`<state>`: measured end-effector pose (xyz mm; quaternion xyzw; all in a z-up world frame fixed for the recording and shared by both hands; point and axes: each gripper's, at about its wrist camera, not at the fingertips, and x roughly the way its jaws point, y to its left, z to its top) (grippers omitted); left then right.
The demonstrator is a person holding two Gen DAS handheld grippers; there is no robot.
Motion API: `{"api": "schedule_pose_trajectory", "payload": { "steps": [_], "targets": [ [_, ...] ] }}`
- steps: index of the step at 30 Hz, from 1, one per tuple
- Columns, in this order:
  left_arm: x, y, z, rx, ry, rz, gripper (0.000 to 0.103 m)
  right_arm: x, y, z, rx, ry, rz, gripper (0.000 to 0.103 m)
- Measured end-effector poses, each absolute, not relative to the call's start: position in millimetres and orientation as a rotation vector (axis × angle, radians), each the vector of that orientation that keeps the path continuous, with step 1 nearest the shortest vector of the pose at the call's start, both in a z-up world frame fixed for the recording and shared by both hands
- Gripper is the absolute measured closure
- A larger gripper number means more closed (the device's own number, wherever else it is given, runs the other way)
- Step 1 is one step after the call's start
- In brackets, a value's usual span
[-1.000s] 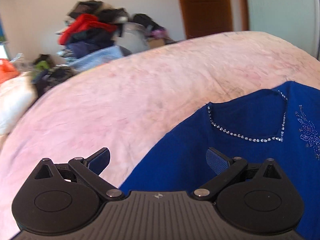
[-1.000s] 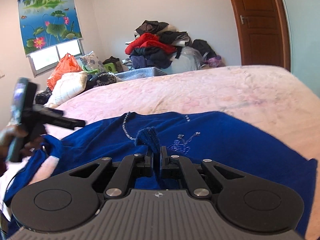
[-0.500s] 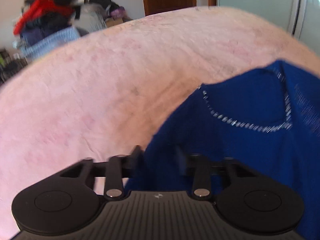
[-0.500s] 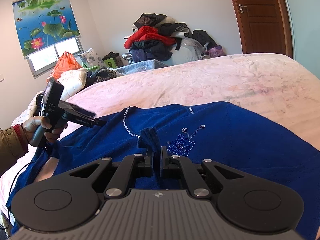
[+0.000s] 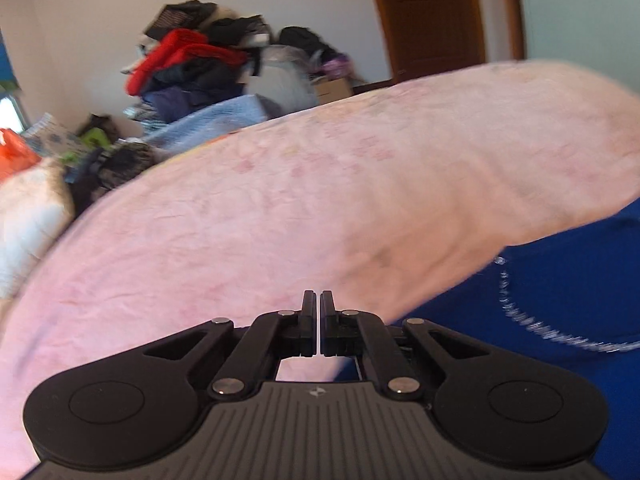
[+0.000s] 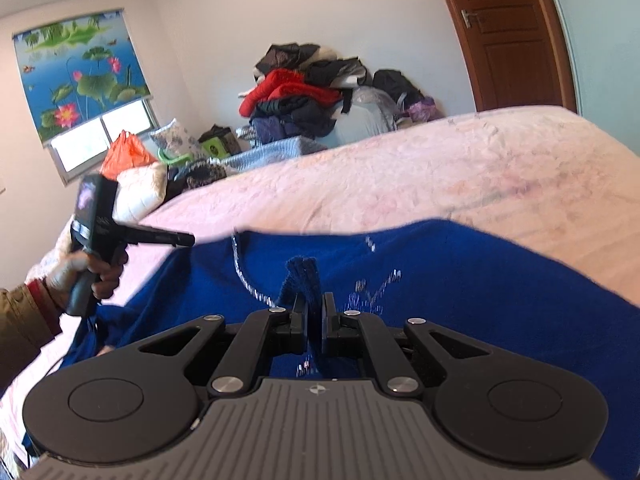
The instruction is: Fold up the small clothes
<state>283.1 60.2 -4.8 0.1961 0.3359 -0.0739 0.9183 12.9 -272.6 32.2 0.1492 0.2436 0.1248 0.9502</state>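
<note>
At the bottom centre of the right wrist view, the right gripper (image 6: 316, 300) has its jaws pressed onto a pinched-up ridge of the blue knit top (image 6: 460, 280), a tuft of the cloth standing up just above the pads. Low in the left wrist view, the left gripper (image 5: 317, 300) has just been closing and its jaws now stand together with only a sliver of light between them; no cloth shows in that gap, and the top's edge lies just to the right, under the linkage. The top is spread across the lower half of both views on the pink bedspread (image 6: 440, 168), its sparkly neckline trim (image 5: 552, 332) facing up. It looks soft, light and limp, so it should sag from any single pinch and drag over the fuzzy cover; the beaded trim and motif are best left ungripped. Better holds, by my judgement, are the plain shoulder or hem edges, one in each gripper, so that the fold line stays taut. At the left edge of the right view a person's hand (image 6: 100, 276) carries the left tool. Farther up, a heap of clothes (image 6: 296, 96) lies against the wall, with a lotus-print blind (image 6: 80, 72) upper left and a brown door (image 6: 508, 32) upper right.
</note>
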Motion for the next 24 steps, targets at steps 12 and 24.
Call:
{"api": "schedule_pose_trajectory", "payload": {
  "steps": [12,24],
  "targets": [
    [196,39,33,0.247,0.683,-0.187,0.063,20,-270,33,0.336,0.476,0.24,0.095],
    [101,-5,2,0.199,0.729,-0.143,0.008,24,-272,45,0.286,0.411,0.168,0.095]
  ]
}}
